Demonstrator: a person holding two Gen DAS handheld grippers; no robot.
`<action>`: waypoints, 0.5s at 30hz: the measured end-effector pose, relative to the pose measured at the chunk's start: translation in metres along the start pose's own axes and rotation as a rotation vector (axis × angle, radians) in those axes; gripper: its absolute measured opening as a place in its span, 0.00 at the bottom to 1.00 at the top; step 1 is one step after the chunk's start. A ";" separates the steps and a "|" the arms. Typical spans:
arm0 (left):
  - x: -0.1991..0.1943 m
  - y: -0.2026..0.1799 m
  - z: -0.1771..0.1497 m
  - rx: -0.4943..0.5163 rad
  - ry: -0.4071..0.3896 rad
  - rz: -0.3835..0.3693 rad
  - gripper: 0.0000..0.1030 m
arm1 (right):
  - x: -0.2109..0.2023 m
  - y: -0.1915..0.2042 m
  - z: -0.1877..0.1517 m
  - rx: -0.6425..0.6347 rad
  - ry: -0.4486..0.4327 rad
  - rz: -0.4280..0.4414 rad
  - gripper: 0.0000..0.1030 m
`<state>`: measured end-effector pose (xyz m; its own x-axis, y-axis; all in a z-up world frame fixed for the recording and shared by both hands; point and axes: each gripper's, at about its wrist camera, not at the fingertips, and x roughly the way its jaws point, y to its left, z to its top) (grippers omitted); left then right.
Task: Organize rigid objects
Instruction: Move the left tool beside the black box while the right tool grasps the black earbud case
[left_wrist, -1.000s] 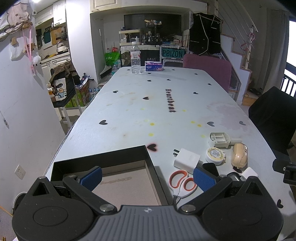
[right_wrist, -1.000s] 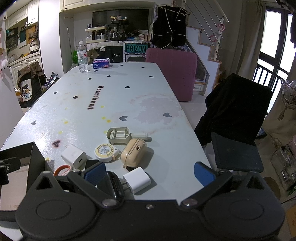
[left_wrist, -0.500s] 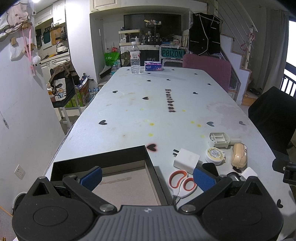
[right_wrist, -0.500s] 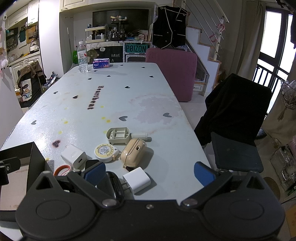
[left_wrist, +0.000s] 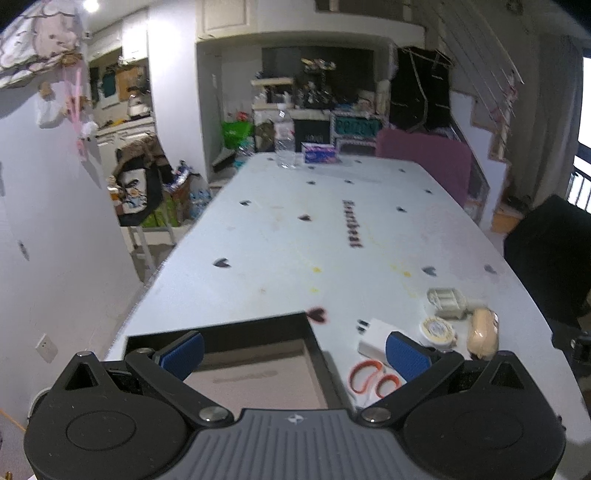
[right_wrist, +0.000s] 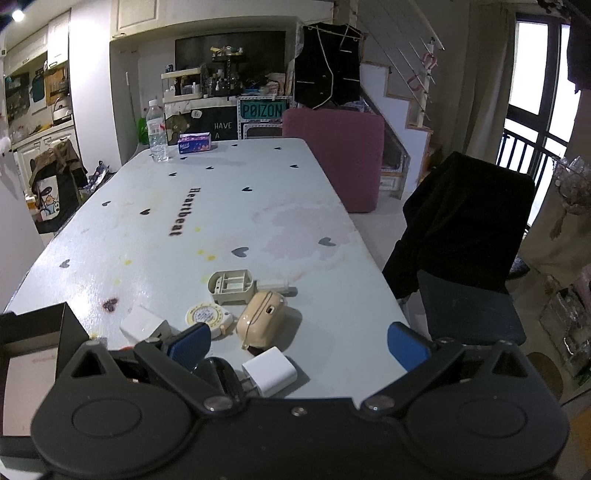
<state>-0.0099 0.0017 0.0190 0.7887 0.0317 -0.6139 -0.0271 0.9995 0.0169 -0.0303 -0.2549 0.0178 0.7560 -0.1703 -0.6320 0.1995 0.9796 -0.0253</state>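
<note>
At lower left we hold the left gripper (left_wrist: 293, 349) spread wide over the black box (left_wrist: 221, 332). Right of it lie scissors (left_wrist: 373, 376), chargers and cases. At lower right our right gripper (right_wrist: 299, 341) gapes wide, empty, above a white charger (right_wrist: 269, 371).

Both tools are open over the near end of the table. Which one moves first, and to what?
Probably lower the right tool onto the white charger cube: it lies between the open fingers, nearest, apart from the tan case, and the black box looks empty.
</note>
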 end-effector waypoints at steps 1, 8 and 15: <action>-0.001 0.004 0.002 -0.007 -0.008 0.013 1.00 | 0.000 0.000 0.000 -0.001 0.001 0.000 1.00; -0.002 0.039 -0.001 -0.050 -0.020 0.116 1.00 | 0.002 0.002 -0.002 0.004 -0.004 0.016 1.00; 0.002 0.080 -0.013 -0.121 0.010 0.173 1.00 | 0.005 0.007 -0.003 0.005 -0.010 0.023 1.00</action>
<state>-0.0184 0.0819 0.0084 0.7600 0.2022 -0.6177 -0.2358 0.9714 0.0279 -0.0269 -0.2489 0.0123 0.7664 -0.1483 -0.6250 0.1846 0.9828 -0.0069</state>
